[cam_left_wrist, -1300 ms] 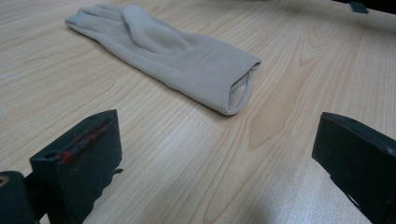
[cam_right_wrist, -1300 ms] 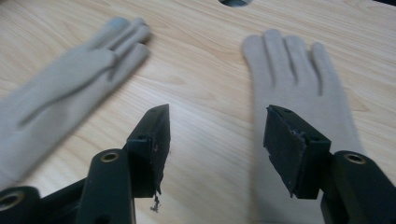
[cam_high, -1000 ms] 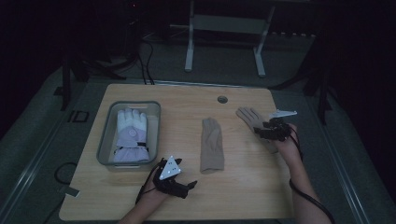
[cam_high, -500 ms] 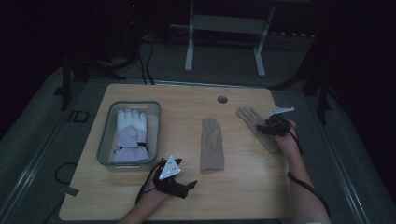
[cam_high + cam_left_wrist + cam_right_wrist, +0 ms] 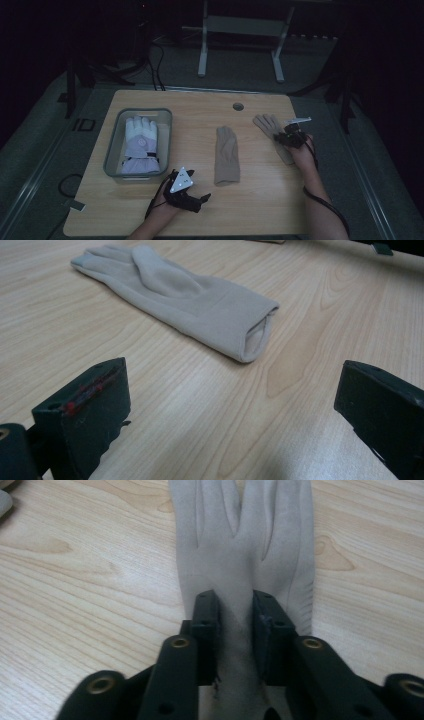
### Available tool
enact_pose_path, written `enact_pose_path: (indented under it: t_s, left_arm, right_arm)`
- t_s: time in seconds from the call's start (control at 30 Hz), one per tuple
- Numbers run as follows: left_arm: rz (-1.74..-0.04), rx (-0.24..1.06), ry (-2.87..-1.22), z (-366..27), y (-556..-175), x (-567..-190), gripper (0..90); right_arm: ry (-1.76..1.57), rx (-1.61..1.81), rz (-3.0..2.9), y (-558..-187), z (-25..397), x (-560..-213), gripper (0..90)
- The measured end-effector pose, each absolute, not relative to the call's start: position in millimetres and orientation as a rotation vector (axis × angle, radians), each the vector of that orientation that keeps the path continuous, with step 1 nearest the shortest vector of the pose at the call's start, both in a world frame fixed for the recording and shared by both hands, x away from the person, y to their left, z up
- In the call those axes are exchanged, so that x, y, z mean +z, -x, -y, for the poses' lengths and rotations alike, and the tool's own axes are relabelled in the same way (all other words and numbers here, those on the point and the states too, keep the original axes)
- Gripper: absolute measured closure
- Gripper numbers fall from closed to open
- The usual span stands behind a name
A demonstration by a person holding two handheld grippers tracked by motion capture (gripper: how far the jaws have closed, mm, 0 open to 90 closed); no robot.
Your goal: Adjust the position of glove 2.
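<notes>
- Right gripper view looks straight down the right gripper (image 5: 235, 615), whose jaws are pinched on a fold of the right-hand beige glove (image 5: 245, 545), gathering the fabric of its palm area between the black pads; the glove's fingers point away from the camera and lie flat on the wood.
- From the high view, that same glove (image 5: 267, 125) lies near the right edge of the table (image 5: 300, 210), fingers toward the far side, with the right gripper (image 5: 291, 137) sitting on top of its cuff half and the person's right hand (image 5: 305, 157) behind it.
- The middle beige glove (image 5: 227, 154) lies flat near the centre of the table, apart from the gripped one, cuff toward the person.
- In the left gripper view the middle glove (image 5: 175, 295) rests ahead of the left gripper (image 5: 235, 405), its open cuff turned toward the camera; the jaws stand wide apart with nothing between them, clear of the glove.
- The left gripper (image 5: 187, 192) sits low at the near edge of the table, just in front of the grey bin (image 5: 114, 150).
- A white glove (image 5: 141, 145) lies inside the bin; a round mark on its back is too small to read.
- A small round grommet hole (image 5: 238, 106) sits near the table's far edge.
</notes>
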State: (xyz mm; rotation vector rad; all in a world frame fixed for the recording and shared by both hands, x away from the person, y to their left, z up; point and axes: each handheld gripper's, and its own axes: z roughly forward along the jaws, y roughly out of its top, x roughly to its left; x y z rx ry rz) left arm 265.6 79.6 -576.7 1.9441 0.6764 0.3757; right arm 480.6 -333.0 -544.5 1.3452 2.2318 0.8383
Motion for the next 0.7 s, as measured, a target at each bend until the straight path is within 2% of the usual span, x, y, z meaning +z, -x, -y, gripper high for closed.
enact_pose_path:
  t_s: [0.3, 0.7]
  left_arm:
    - [-0.682, 0.381, -1.933, -80.5, -265.4, -576.7, 1.8]
    - [-0.674, 0.398, -1.925, -80.8, -263.6, -576.6, 1.8]
  right_arm:
    - [-1.444, 0.911, -2.140, -461.5, 317.8, -529.2, 76.9]
    - [-1.506, 0.936, -1.979, -404.7, 304.8, -497.7, 76.8]
